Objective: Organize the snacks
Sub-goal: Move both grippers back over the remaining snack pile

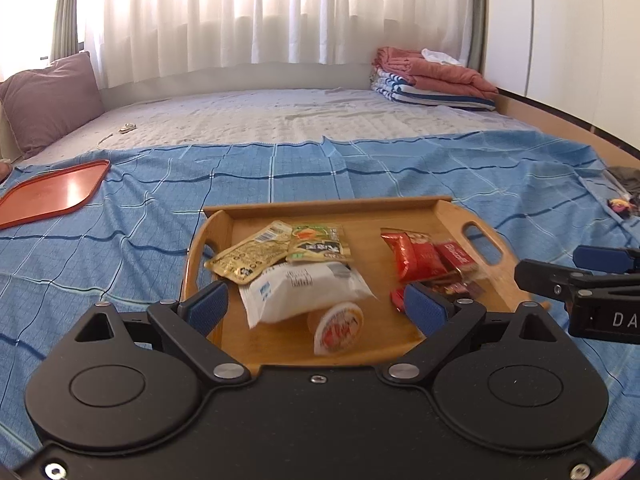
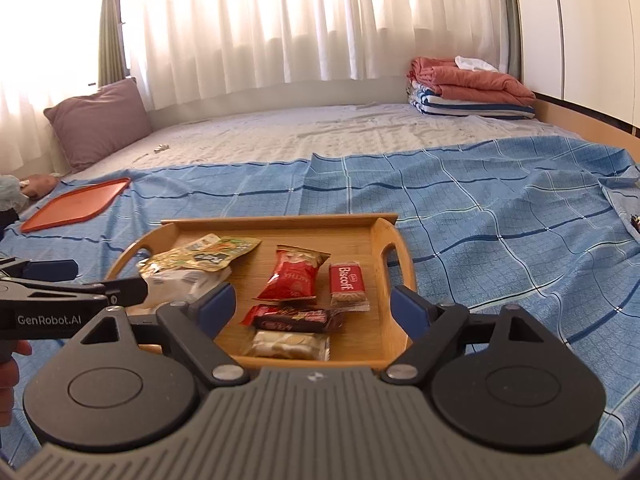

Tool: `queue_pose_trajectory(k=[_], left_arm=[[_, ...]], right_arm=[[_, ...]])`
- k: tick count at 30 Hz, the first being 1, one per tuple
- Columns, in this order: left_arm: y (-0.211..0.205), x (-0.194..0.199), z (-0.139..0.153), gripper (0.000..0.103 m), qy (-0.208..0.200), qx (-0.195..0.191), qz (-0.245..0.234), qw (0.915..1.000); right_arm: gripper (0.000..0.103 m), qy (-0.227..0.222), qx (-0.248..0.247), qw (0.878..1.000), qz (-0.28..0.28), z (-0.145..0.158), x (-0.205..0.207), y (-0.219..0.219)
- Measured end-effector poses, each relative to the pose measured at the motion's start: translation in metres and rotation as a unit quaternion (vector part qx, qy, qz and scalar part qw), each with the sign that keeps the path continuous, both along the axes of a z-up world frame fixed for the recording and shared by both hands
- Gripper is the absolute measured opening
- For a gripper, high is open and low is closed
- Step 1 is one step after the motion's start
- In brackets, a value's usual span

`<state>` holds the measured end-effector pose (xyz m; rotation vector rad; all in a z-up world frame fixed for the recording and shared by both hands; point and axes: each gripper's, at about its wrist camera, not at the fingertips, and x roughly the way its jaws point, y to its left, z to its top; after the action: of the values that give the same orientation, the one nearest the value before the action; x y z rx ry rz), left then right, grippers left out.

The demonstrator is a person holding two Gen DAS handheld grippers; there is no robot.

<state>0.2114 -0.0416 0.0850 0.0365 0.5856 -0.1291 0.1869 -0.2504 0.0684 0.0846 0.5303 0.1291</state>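
A wooden tray (image 1: pixel 360 210) (image 2: pixel 280 222) with handles sits on the blue checked cloth and holds several snacks. On its left side lie gold-green packets (image 1: pixel 256 254) (image 2: pixel 200 258), a white packet (image 1: pixel 304 290) and a small round cup (image 1: pixel 338 326). On its right side lie a red packet (image 2: pixel 294 278) (image 1: pixel 416 260), a Biscoff biscuit (image 2: pixel 346 286), a dark chocolate bar (image 2: pixel 298 318) and a pale wafer pack (image 2: pixel 288 344). My left gripper (image 1: pixel 316 308) is open above the tray's near left part. My right gripper (image 2: pixel 314 308) is open above the near right part.
An empty orange tray (image 1: pixel 52 192) (image 2: pixel 76 204) lies on the cloth at the far left. A purple pillow (image 1: pixel 48 100) leans at the back left. Folded blankets (image 1: pixel 432 80) are stacked at the back right. Small items (image 1: pixel 620 200) lie at the right edge.
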Motion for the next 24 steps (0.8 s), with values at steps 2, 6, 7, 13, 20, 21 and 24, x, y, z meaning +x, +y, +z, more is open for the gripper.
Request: queue_pose_trajectory(k=[2,6,7,13,20,21,24], left_arm=[[0.003,-0.015,0.003,0.095,0.000,-0.002,-0.005,1.0000],[0.011,-0.043,0.004,0.095,0.004,-0.010,-0.015,0.9998],[0.013,-0.049,0.003,0.095,0.006,-0.011,-0.017,0.9998],[0.022,-0.076,-0.008,0.095,0.007,-0.009,-0.015,0.9998],[0.025,-0.089,-0.029,0.096,0.015,-0.006,-0.010,0.9998],[0.026,-0.090,-0.032,0.096,0.017,-0.009,-0.010,0.9998],[0.026,-0.094,-0.039,0.096,0.019,-0.015,-0.009,0.9997]], right_arm=[[0.092,-0.004,0.002,1.000,0.006,0.004,-0.012,0.002],[0.092,-0.006,0.006,1.000,0.017,0.007,-0.034,0.007],[0.092,-0.007,0.004,1.000,0.019,0.007,-0.039,0.008],[0.093,-0.008,-0.010,0.999,0.035,-0.002,-0.069,0.016],[0.093,0.017,-0.021,0.999,0.042,-0.026,-0.087,0.016],[0.093,0.020,-0.022,0.999,0.043,-0.030,-0.089,0.015],[0.093,0.030,-0.026,0.998,0.048,-0.041,-0.095,0.014]])
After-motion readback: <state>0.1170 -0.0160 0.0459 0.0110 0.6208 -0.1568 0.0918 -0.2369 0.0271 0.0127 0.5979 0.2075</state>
